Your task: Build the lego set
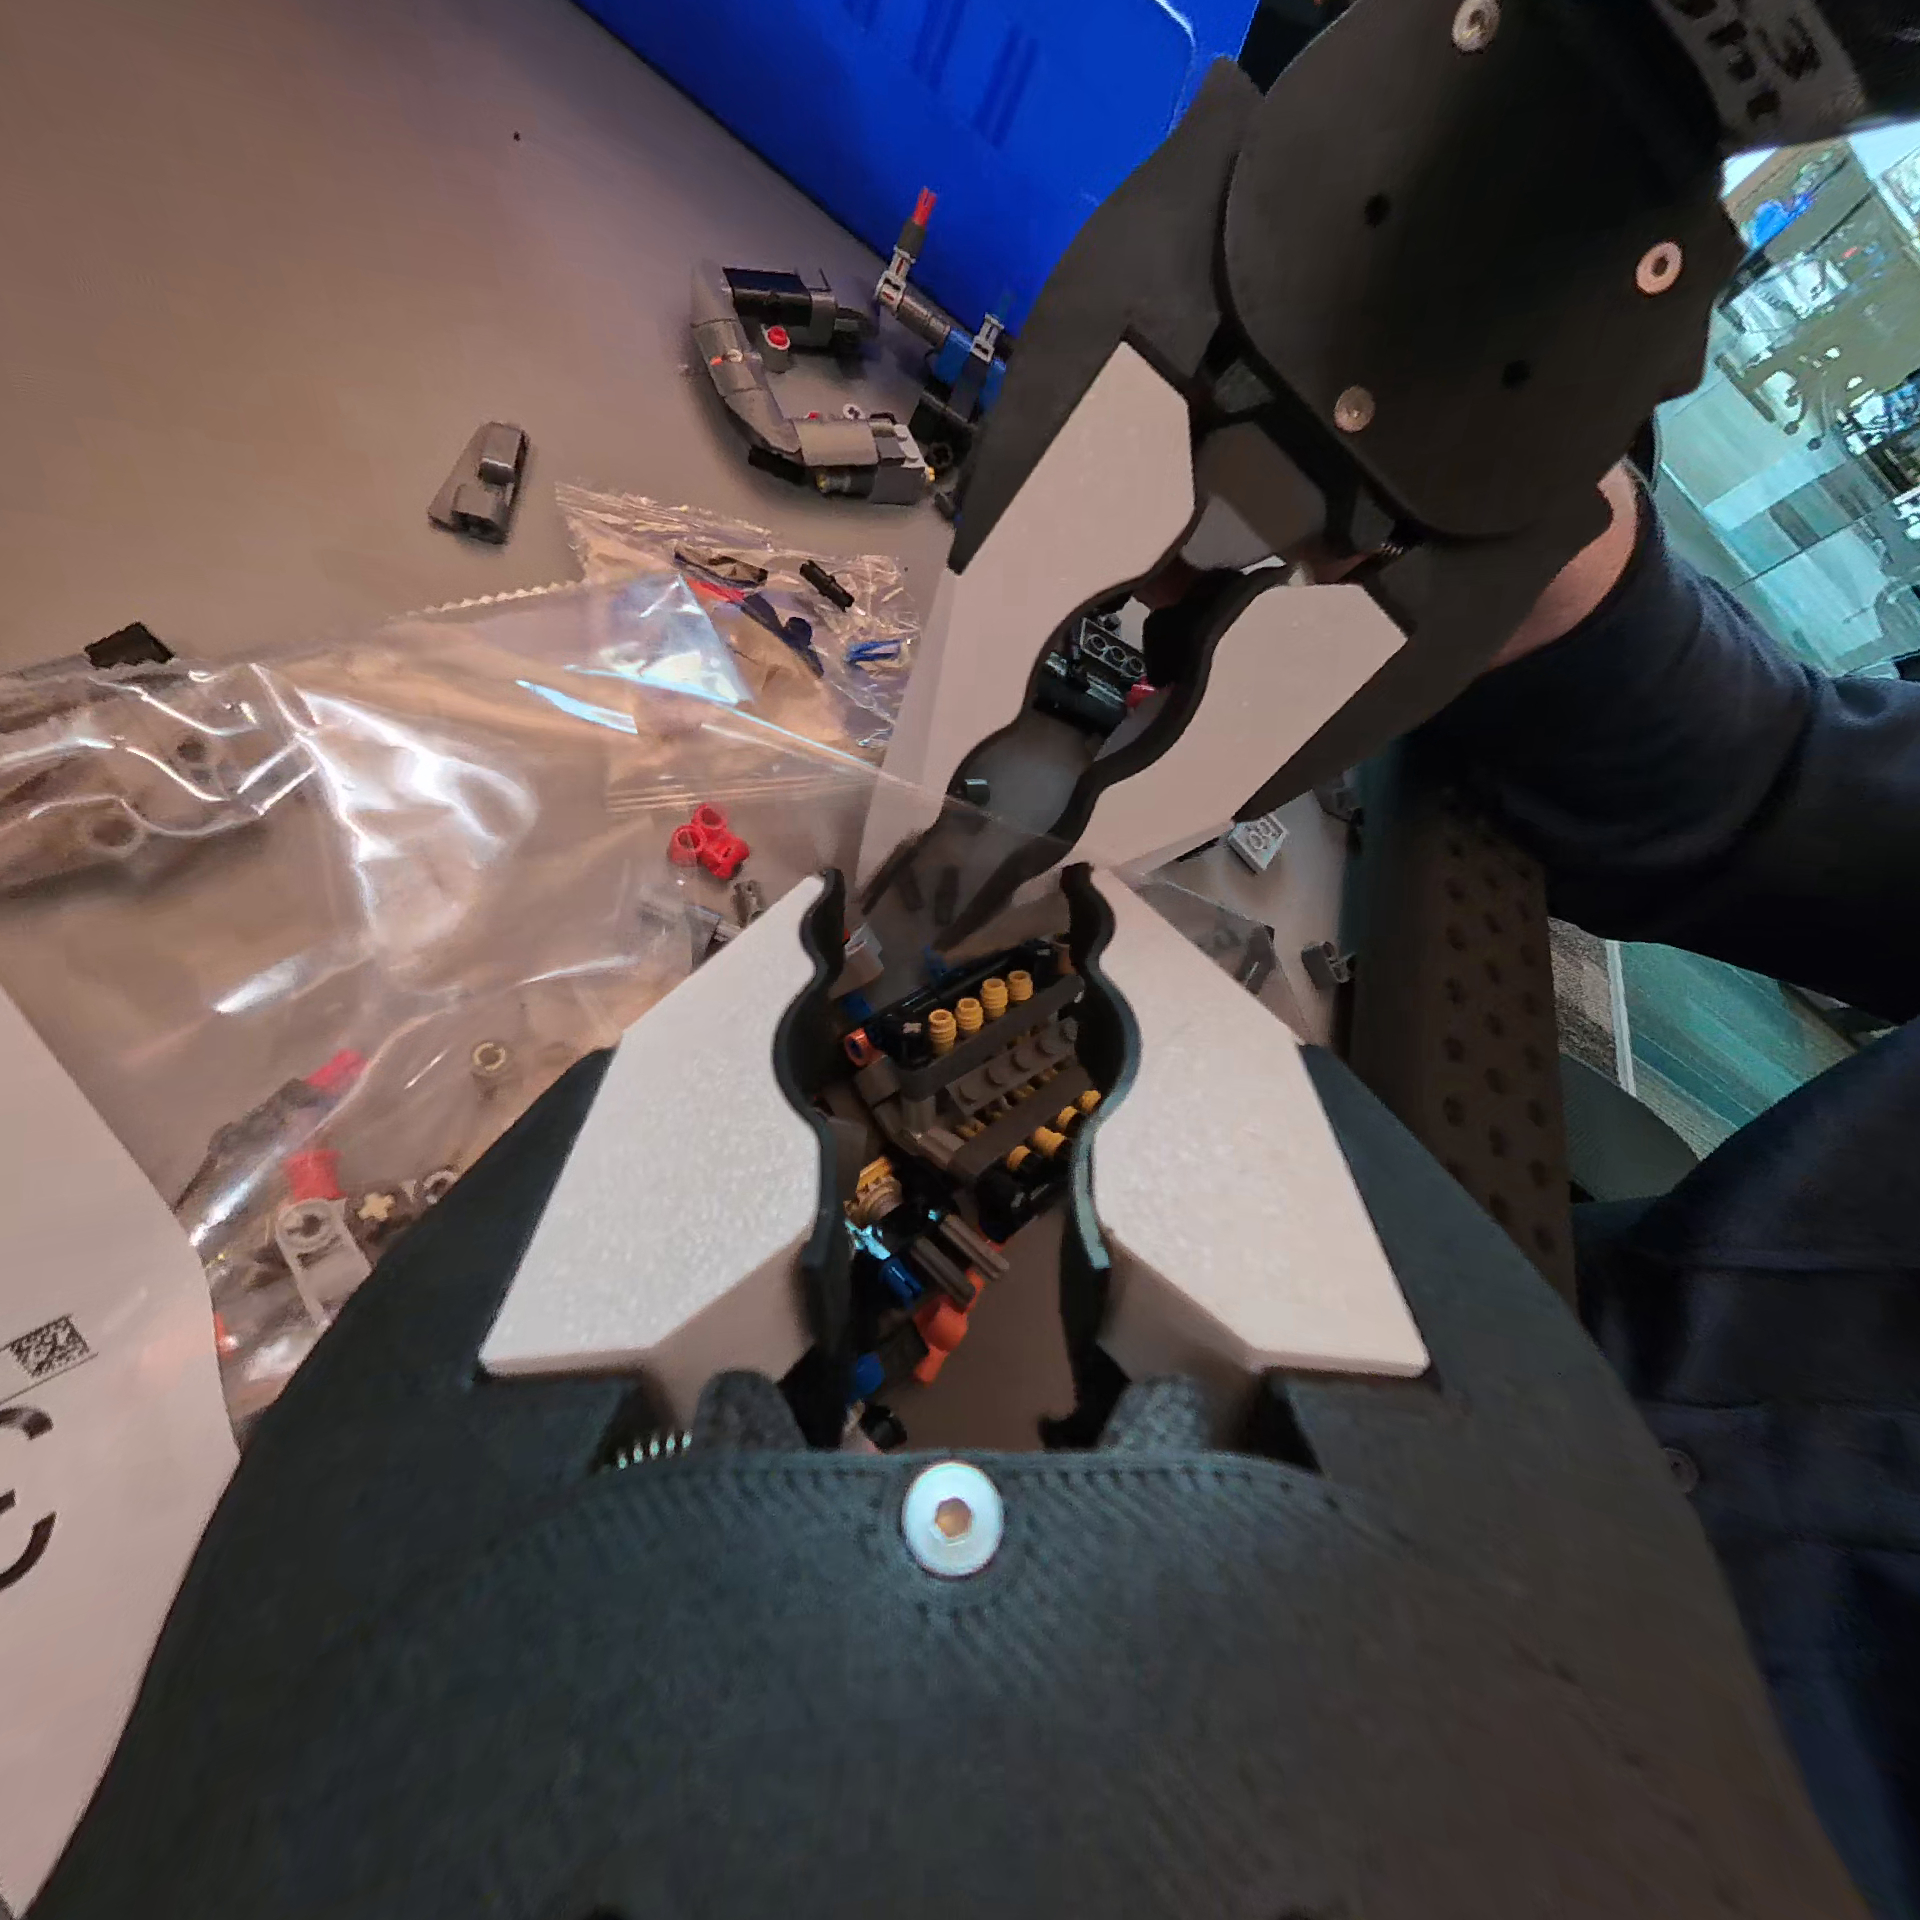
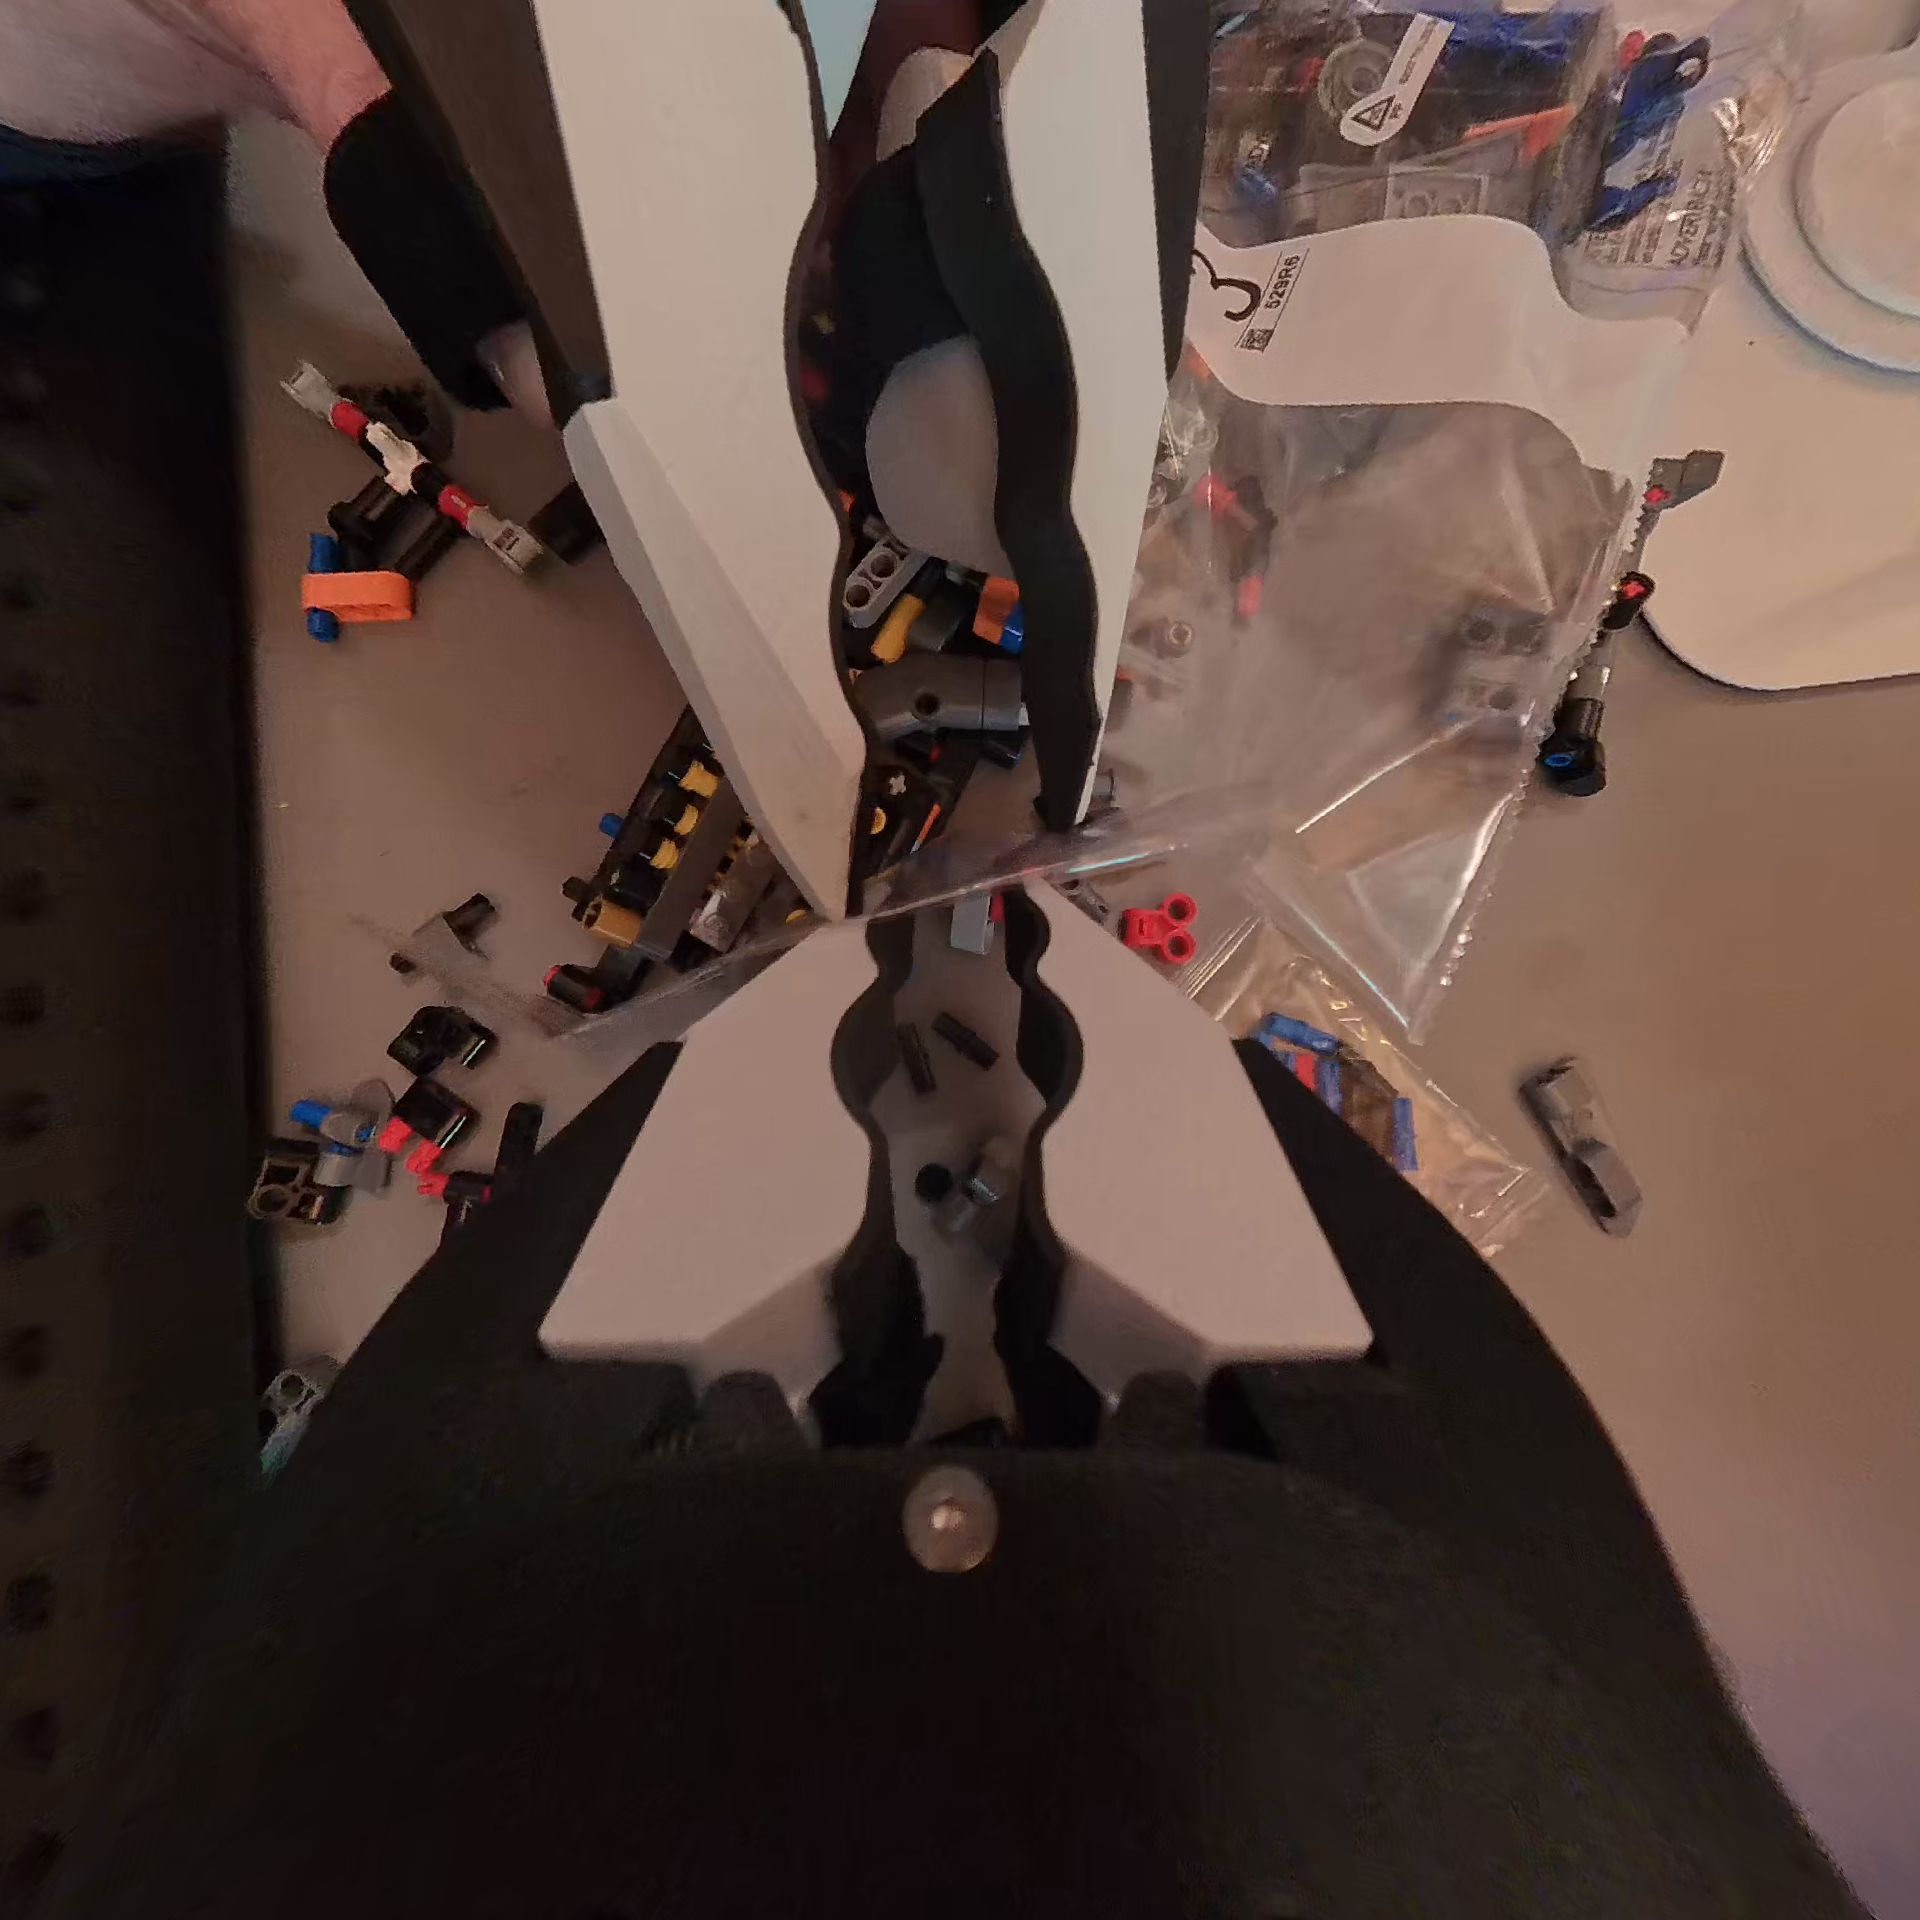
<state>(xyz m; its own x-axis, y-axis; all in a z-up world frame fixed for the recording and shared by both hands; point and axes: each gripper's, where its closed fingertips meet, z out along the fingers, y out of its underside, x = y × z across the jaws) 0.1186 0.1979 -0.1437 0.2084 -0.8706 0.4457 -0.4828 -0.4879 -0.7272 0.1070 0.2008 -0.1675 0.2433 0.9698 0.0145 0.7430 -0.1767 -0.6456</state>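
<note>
— Hovering over the parts pile, both tools at once: which step would you say this is?

— Sorting, I think — not yet joining. The left gripper (image 1: 951,904) stands with its jaws released, nothing between them, right above the black engine-like assembly with yellow pins (image 1: 971,1049), which lies on the grey table (image 1: 260,260) among loose pieces.

— And the right gripper (image 2: 940,909)?

— Its tips meet at the torn edge of the clear plastic bag (image 2: 1351,748). It may be pinching the film; I cannot tell. Two small black pins (image 2: 940,1044) lie on the table under its jaws.

— Where is the rest of the set?

— Scattered. A dark grey curved subassembly (image 1: 800,384) sits well apart near the blue bin (image 1: 935,94); a red connector (image 1: 709,834) lies just beside the bag; an orange beam (image 2: 353,597) and a red-and-grey axle piece (image 2: 416,473) lie off on the far side of the engine block.

— So the next move?

— Probably getting the bag's edge clear of the assembly, then closing the left jaws squarely on the block's long sides — it is studded and cluttered, so a skewed grip could slip.
</note>
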